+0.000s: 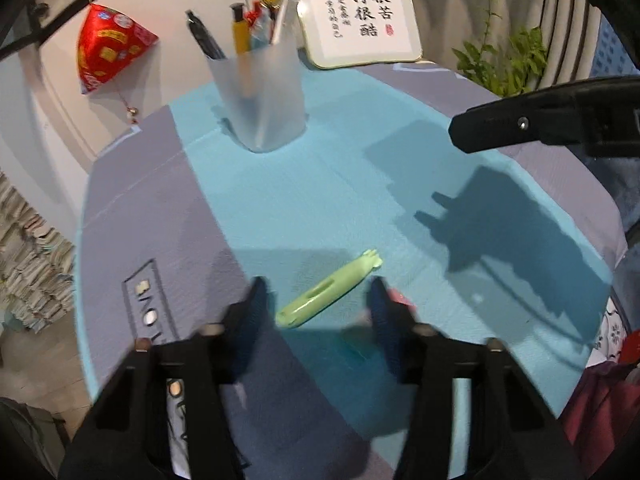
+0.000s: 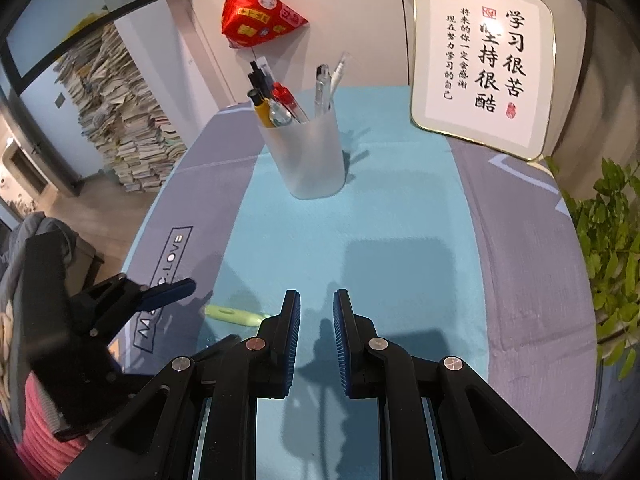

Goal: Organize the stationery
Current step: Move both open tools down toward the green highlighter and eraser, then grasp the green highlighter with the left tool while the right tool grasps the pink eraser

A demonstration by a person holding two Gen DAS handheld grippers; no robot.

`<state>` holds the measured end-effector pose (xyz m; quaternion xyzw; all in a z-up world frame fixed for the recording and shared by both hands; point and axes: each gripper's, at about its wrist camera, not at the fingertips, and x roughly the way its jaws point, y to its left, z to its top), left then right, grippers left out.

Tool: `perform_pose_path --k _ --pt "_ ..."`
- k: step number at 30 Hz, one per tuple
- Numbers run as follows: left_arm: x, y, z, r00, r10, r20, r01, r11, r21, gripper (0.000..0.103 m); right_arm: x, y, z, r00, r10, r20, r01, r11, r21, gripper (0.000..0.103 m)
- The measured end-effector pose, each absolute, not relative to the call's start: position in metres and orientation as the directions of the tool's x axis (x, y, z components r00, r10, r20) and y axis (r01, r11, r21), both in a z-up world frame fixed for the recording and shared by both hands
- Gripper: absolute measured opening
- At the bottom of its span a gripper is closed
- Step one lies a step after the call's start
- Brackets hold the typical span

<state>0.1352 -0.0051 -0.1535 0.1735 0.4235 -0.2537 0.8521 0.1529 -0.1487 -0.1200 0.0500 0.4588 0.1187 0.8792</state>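
Lying loose on the blue cloth (image 1: 320,200), the pale green pen-like item (image 1: 328,290) sits between the wide-spread fingers of the left gripper (image 1: 318,300); likely light, rigid, slippery plastic, so grasp mid-barrel. Beyond stands the frosted pen cup (image 1: 262,96). The right gripper (image 2: 316,316) hovers empty, jaws narrowly parted.

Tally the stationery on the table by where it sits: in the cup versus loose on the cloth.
Pens standing in the frosted cup: 6, judging by the right wrist view
Loose on the cloth: 1, the green pen between the left gripper fingers, not yet gripped
Total: 7
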Motion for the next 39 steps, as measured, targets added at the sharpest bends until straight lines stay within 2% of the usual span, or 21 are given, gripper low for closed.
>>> perform_pose_path --k 1,9,15,20,24,25,26,28,39 --pt "0.139 -0.005 -0.155 0.486 -0.295 -0.823 0.583 0.811 0.053 0.019 0.153 -0.15 -0.121 0.548 0.253 -0.797 -0.16 0.967 0.197 0.016" --pt "0.142 0.007 -0.157 0.425 -0.312 -0.85 0.533 0.845 -0.044 0.014 0.157 -0.153 -0.127 0.534 0.247 -0.809 -0.144 0.969 0.201 0.016" --pt "0.135 0.011 -0.159 0.437 -0.279 -0.855 0.51 0.86 -0.02 0.012 0.158 -0.141 -0.133 0.508 0.278 -0.815 -0.191 0.959 0.207 0.016" --pt "0.136 0.013 -0.16 0.458 -0.266 -0.848 0.485 0.874 -0.013 0.011 0.153 -0.122 -0.141 0.452 0.391 -0.802 -0.366 0.901 0.233 0.016" --pt "0.137 0.028 -0.156 0.493 -0.239 -0.837 0.431 0.902 -0.003 0.011 0.137 -0.098 -0.155 0.379 0.412 -0.829 -0.567 0.811 0.144 0.016" --pt "0.136 0.033 -0.153 0.501 -0.24 -0.831 0.421 0.907 -0.008 0.011 0.133 -0.092 -0.159 0.367 0.405 -0.838 -0.611 0.784 0.111 0.025" --pt "0.134 0.038 -0.149 0.514 -0.238 -0.824 0.407 0.913 -0.01 0.011 0.131 -0.088 -0.163 0.365 0.397 -0.842 -0.634 0.769 0.087 0.04" --pt "0.133 0.043 -0.144 0.53 -0.227 -0.817 0.392 0.92 -0.001 0.012 0.128 -0.08 -0.167 0.386 0.372 -0.844 -0.669 0.743 0.022 0.053" --pt "0.124 0.051 -0.133 0.548 -0.24 -0.801 0.371 0.928 -0.024 0.012 0.147 -0.053 -0.183 0.335 0.342 -0.878 -0.778 0.625 -0.054 0.053"
